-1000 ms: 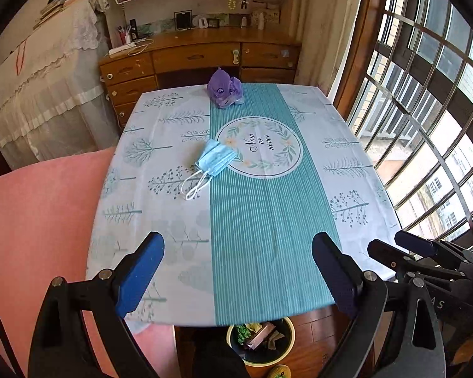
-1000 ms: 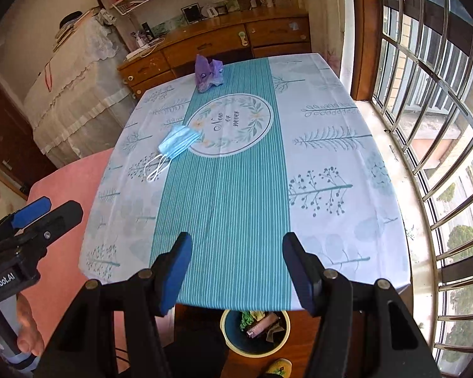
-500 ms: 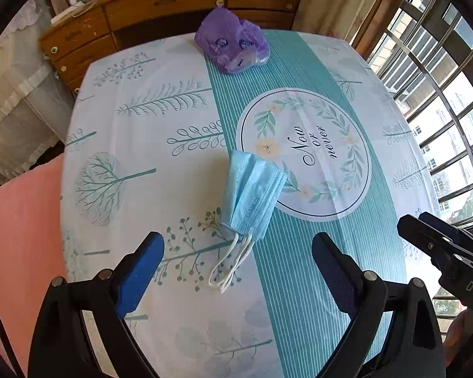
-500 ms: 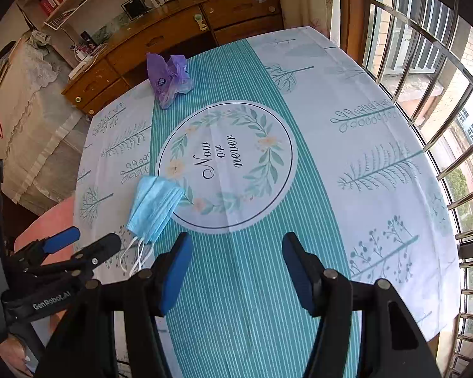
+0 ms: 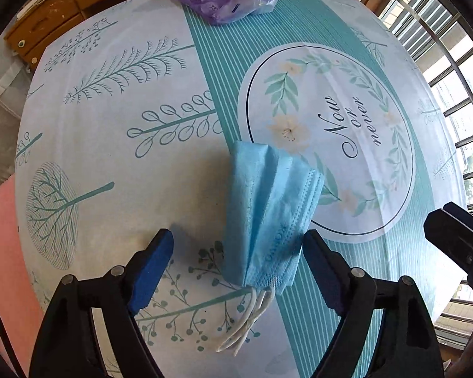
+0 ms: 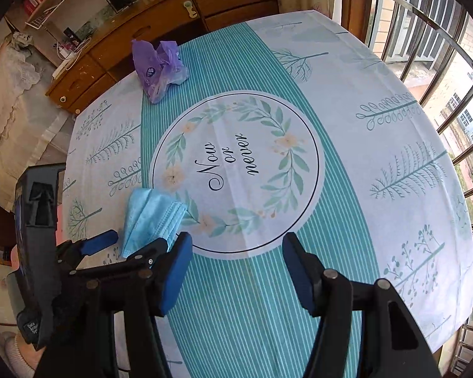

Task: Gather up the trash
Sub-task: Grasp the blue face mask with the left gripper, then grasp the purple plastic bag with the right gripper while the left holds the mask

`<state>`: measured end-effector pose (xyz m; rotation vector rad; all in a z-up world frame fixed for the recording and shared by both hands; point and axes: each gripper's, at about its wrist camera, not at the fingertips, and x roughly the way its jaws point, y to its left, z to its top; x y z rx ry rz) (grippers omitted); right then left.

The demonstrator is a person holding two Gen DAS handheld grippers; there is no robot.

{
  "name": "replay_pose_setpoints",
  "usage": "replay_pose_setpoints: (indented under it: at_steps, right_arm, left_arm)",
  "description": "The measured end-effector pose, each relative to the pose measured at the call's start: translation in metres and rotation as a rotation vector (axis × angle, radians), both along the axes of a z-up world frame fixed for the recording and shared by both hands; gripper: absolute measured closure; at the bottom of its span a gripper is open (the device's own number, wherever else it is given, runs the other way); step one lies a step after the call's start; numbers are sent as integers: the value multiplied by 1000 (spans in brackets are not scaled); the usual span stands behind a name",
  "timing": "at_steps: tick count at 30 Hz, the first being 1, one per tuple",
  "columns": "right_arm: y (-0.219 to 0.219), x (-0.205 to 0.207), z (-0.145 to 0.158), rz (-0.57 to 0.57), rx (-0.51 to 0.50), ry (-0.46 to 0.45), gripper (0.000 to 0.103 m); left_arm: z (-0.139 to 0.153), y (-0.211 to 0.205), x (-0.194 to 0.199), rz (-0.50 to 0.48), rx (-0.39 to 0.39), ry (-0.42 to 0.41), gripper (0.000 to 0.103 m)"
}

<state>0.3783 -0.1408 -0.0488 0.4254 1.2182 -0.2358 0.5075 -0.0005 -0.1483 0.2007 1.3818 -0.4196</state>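
- Left gripper (image 5: 238, 253), black with blue pads: jaws spread wide, straddling the near end of the folded light-blue pleated face mask (image 5: 268, 214); no pad appears to touch it.
- To grip well, lower onto the tablecloth (image 5: 116, 145) and close across the folded layers, not the white ear loops (image 5: 246, 324).
- Right gripper (image 6: 236, 260): released, empty, hovering over the teal stripe.
- Farther off lies a crumpled purple plastic wrapper (image 6: 159, 66).
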Motion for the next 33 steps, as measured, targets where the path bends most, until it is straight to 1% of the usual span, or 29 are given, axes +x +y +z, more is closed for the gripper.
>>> replay_pose_setpoints:
  at_steps: [4,8,10,12,13,14,15,18,19,24,29,31,32,33]
  right_arm:
    - [1,1,-1,-5,-3,5,43]
    - [1,3,-3,-12,1,10,43]
    - [2,4,-4,-10,-1,14,43]
    - [3,6,-6,-3,1,20,43]
    - [4,7,-7,1,1,22,43]
    - [5,9,-7,6,0,24,43]
    - [6,10,-8,12,-1,25,43]
    - [9,19,-8,33,-5,20,43]
    - [10,22,-7,42,-7,17,43]
    - [16,53,-4,106,-26,-9,43]
    - [19,101,3,174,-52,-61,43]
    - [19,124,4,197,-64,-80,38]
    - [20,135,6,205,-74,-94,31]
    - [21,147,7,216,-85,-110,28]
  left_arm:
    - [-2,-8,2,-34,18,-20,23]
    - [0,-17,4,-62,55,-59,36]
    - [2,-19,4,-72,50,-65,45]
    - [6,-19,4,-81,43,-73,70]
    - [6,-19,6,-86,37,-70,76]
    - [8,-19,7,-88,29,-64,86]
    - [11,-11,9,-87,15,-52,91]
    - [13,-2,20,-59,-31,-6,94]
    - [14,2,22,-46,-39,-1,95]
    - [30,26,48,27,-61,-32,95]
    - [49,49,85,105,-75,-72,95]
    - [54,57,99,132,-75,-90,95]
    - [57,60,106,146,-75,-99,95]
    - [59,64,112,159,-76,-106,95]
